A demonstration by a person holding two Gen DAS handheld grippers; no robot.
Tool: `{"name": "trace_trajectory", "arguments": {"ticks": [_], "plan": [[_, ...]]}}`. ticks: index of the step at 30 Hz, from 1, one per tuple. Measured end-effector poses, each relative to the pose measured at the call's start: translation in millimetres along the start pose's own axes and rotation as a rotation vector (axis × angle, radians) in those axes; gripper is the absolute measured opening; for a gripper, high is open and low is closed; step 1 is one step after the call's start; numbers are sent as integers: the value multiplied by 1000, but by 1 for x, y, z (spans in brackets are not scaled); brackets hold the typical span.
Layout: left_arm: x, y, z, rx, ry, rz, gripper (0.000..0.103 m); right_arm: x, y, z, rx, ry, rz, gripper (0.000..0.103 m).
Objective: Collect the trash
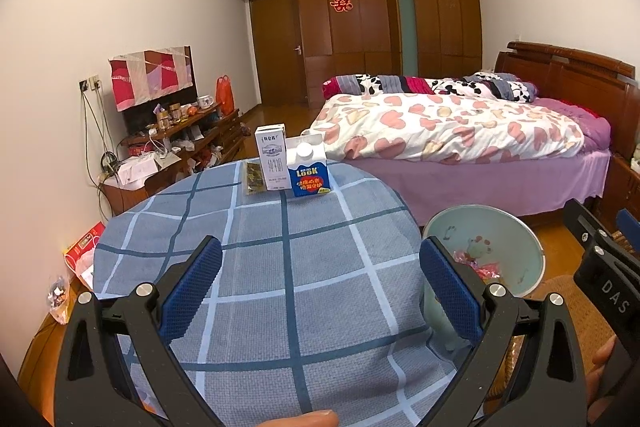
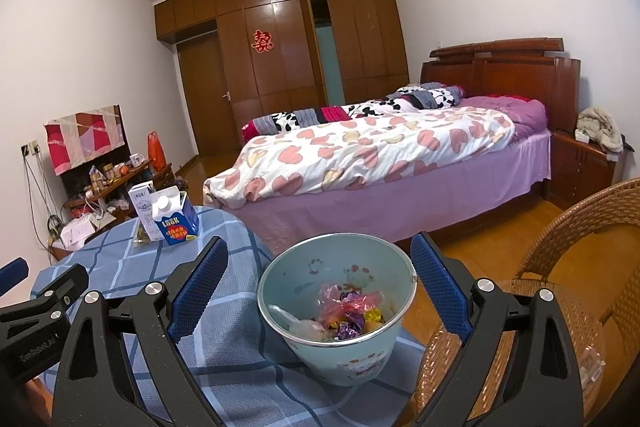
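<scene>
A round table with a blue checked cloth (image 1: 280, 287) holds a white milk carton (image 1: 273, 157), a blue LOOK carton (image 1: 310, 175) and a small snack packet (image 1: 253, 179) at its far edge. A pale green bin (image 2: 340, 311) with several candy wrappers (image 2: 348, 311) inside stands beside the table; it also shows in the left wrist view (image 1: 492, 247). My left gripper (image 1: 320, 283) is open and empty above the cloth. My right gripper (image 2: 320, 283) is open and empty, its jaws on either side of the bin.
A wicker chair (image 2: 572, 267) stands right of the bin. A bed (image 2: 380, 155) lies beyond the table. A cluttered low wooden cabinet (image 1: 180, 143) lines the left wall. Bags lie on the floor at the left (image 1: 80, 255).
</scene>
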State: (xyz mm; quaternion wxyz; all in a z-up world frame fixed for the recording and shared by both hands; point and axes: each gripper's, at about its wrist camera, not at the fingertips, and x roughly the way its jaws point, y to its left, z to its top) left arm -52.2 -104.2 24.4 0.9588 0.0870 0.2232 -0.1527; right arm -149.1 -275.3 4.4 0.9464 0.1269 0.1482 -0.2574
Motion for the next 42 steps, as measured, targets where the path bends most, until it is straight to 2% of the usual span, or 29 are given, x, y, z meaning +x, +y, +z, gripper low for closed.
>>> {"name": "trace_trajectory", "arguments": {"ticks": [16,22,27,42], "plan": [[-1,-5,1,-7,-7,0,97,0,0,0,-2,2,1,91],[-4,-6,0,-16,-18,-62,96,0,0,0,-2,2,1,91],[-5,-11,-1,4,-12,-82,96,0,0,0,-2,2,0,91],[6,-4,-1,-19,34,-44,97,6,-5,-4,24,41,-9,91]]}}
